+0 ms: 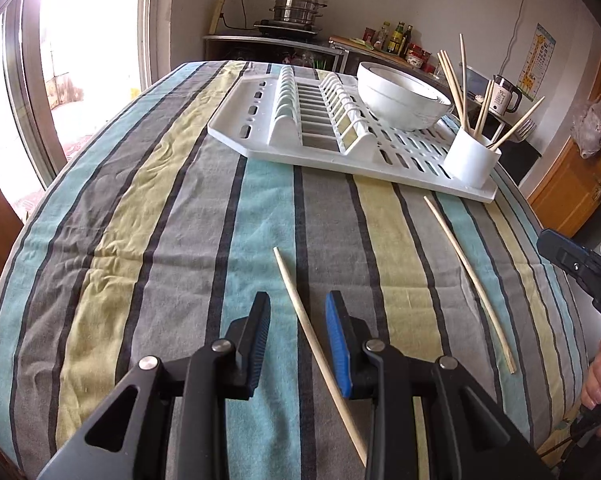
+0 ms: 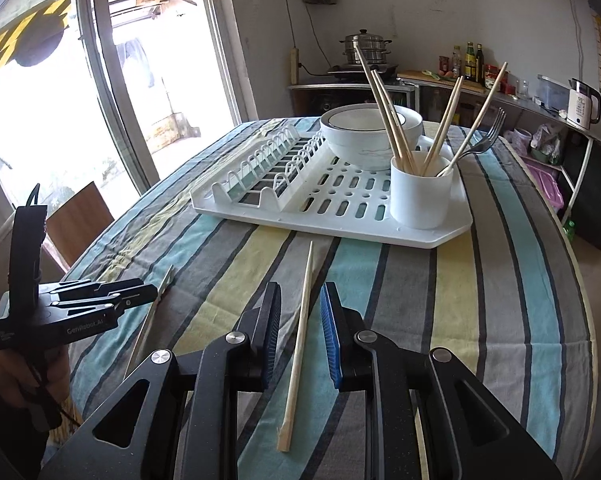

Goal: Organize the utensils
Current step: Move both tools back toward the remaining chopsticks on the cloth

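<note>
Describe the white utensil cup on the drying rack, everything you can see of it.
The white cup is a plain, smooth cylinder, plastic or ceramic by its look. It stands upright on the near right corner of the white rack, next to the bowl. It holds several wooden chopsticks and a metal fork, all leaning outward.

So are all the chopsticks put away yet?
Not yet. Several chopsticks and a fork already stand in the white cup on the drying rack. Two chopsticks still lie on the striped tablecloth: one between the left gripper's open jaws, one between the right gripper's.
</note>
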Motion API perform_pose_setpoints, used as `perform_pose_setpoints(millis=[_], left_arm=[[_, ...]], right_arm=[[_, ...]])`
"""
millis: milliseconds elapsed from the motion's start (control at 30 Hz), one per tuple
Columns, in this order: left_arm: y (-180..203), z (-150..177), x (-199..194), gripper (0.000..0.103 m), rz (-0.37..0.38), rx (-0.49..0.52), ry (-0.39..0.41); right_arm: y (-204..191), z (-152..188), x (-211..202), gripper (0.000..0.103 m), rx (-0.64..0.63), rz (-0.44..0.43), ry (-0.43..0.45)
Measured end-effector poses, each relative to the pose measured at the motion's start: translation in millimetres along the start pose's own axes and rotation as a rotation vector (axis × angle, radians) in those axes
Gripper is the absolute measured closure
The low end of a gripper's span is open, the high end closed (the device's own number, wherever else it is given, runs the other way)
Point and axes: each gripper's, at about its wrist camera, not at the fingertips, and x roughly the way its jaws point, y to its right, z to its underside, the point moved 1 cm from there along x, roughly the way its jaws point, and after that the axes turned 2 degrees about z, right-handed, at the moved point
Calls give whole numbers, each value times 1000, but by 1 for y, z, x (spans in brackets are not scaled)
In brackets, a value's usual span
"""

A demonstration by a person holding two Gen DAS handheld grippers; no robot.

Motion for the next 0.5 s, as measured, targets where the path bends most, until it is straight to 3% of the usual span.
perform_pose_setpoints(millis=[167, 500], left_arm=[[1, -5, 13, 73, 3, -6, -32], [5, -11, 19, 77, -32, 23, -24]], right_arm=[[-1, -12, 38, 82, -23, -2, -78], [-1, -25, 96, 82, -54, 19, -215]])
